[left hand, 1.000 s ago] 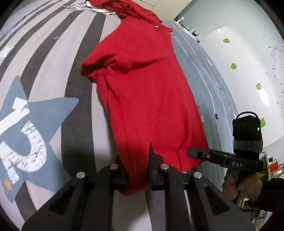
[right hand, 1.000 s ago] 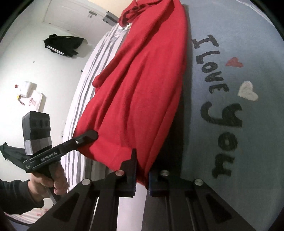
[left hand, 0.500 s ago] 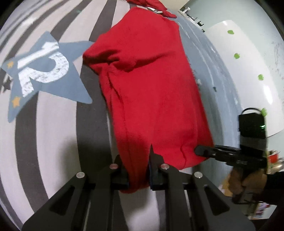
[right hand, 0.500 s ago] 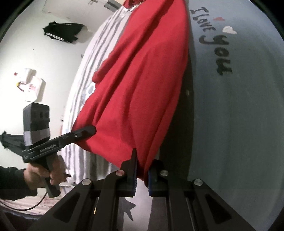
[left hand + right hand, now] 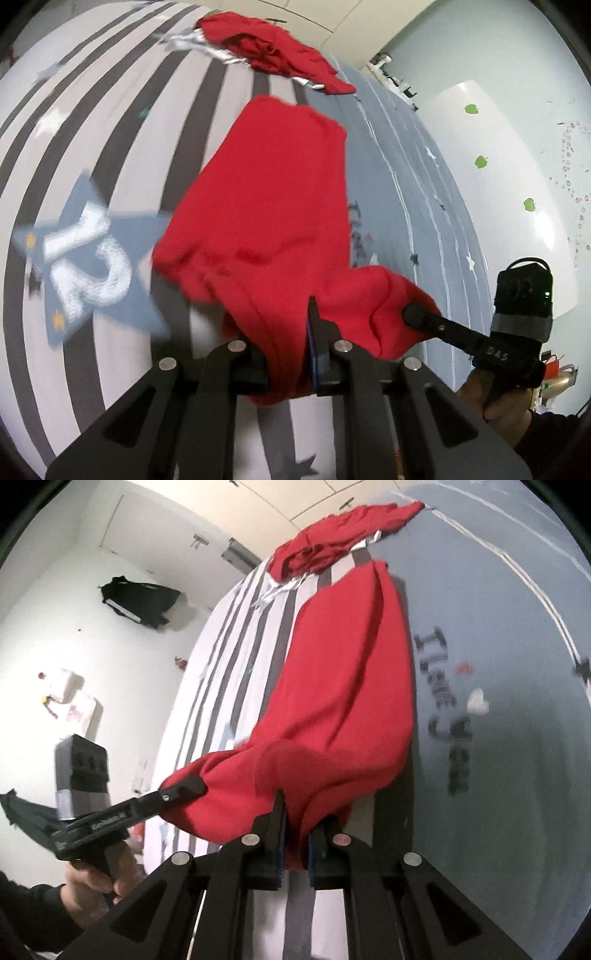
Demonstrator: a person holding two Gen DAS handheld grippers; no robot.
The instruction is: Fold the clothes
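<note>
A red garment (image 5: 273,221) (image 5: 347,701) hangs lifted by its near edge, its far end still resting on the bed. My left gripper (image 5: 288,354) is shut on one near corner; the red cloth is pinched between its pads. My right gripper (image 5: 295,834) is shut on the other near corner. In the left wrist view the right gripper (image 5: 417,314) pokes into the cloth from the right, held by a hand (image 5: 491,395). In the right wrist view the left gripper (image 5: 184,786) bites the cloth at the left.
The bed cover (image 5: 110,147) has grey and white stripes and a blue star with a number (image 5: 88,266); its other half is blue-grey with dark lettering (image 5: 443,709). Another crumpled red garment (image 5: 273,48) (image 5: 332,542) lies at the far end. Walls stand on both sides.
Both grippers have risen with the garment's near edge. The cloth now sags between them and most of it is off the bed; before it lay stretched flat.
</note>
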